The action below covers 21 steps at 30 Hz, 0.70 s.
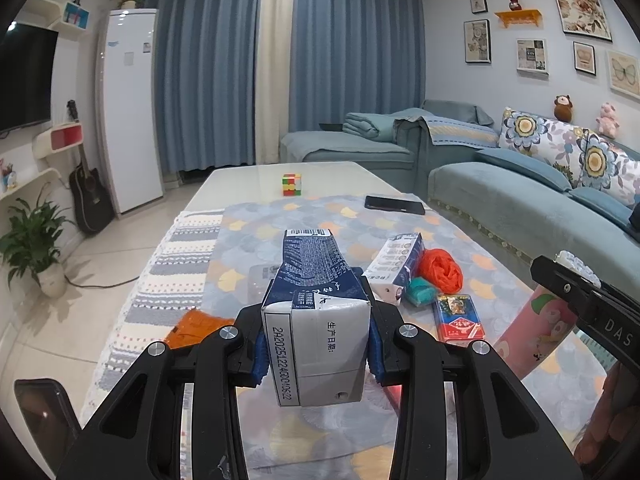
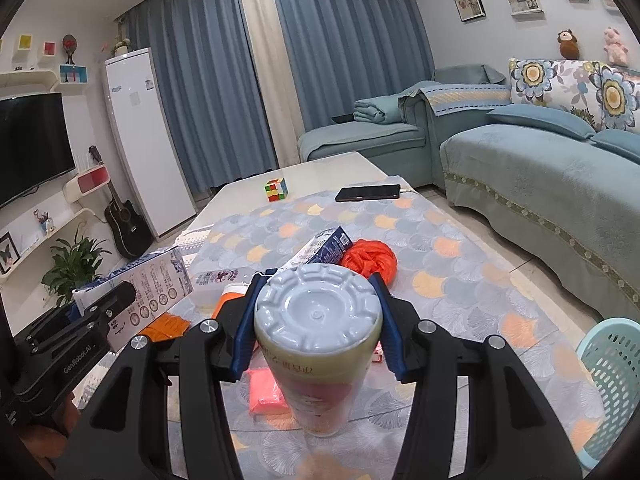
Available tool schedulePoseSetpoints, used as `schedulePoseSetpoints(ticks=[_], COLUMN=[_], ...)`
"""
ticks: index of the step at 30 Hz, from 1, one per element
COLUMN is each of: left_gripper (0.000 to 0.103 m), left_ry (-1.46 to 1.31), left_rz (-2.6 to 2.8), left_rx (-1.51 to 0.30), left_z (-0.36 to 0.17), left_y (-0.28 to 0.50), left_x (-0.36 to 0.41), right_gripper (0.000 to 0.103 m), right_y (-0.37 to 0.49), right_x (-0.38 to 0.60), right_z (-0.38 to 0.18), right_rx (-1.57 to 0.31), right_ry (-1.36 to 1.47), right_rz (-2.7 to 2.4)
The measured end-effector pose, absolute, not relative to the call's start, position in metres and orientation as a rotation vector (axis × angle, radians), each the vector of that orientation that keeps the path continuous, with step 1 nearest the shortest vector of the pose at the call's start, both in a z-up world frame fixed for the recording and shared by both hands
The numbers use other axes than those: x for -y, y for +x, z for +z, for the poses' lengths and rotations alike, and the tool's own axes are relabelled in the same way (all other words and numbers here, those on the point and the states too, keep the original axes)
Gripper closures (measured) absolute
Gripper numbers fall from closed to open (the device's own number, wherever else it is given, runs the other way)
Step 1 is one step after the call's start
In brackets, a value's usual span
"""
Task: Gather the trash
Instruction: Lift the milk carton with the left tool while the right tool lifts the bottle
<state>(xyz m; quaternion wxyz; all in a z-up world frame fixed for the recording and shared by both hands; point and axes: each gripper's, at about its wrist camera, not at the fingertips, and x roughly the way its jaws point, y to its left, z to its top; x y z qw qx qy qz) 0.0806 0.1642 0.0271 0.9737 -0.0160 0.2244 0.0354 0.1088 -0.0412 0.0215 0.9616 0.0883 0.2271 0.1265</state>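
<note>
The left tool (image 1: 316, 348) pinches a milk carton (image 1: 316, 320) by its flat sides, held above the table (image 2: 460, 280). The carton looks light and probably empty, so a hard squeeze would likely crush it. The right tool (image 2: 316, 332) clamps a cup (image 2: 318, 344) just below its lid; the round, smooth wall could slip. A mint basket (image 2: 612, 380) sits near the table's right edge.
</note>
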Motion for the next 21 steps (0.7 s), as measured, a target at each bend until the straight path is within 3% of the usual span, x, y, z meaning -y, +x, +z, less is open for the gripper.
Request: schedulePoseSetpoints(ticks=[21], left_gripper=[0.068], left_ry=[-0.03], left_rz=[0.034], left_rx=[-0.446], left_z=[0.031], left_y=[0.084], left_x=[-0.147], right_gripper=[0.055], right_y=[0.106], right_x=[0.052], right_z=[0.024], right_rx=[-0.45], right_ry=[0.178], right_rz=[0.236])
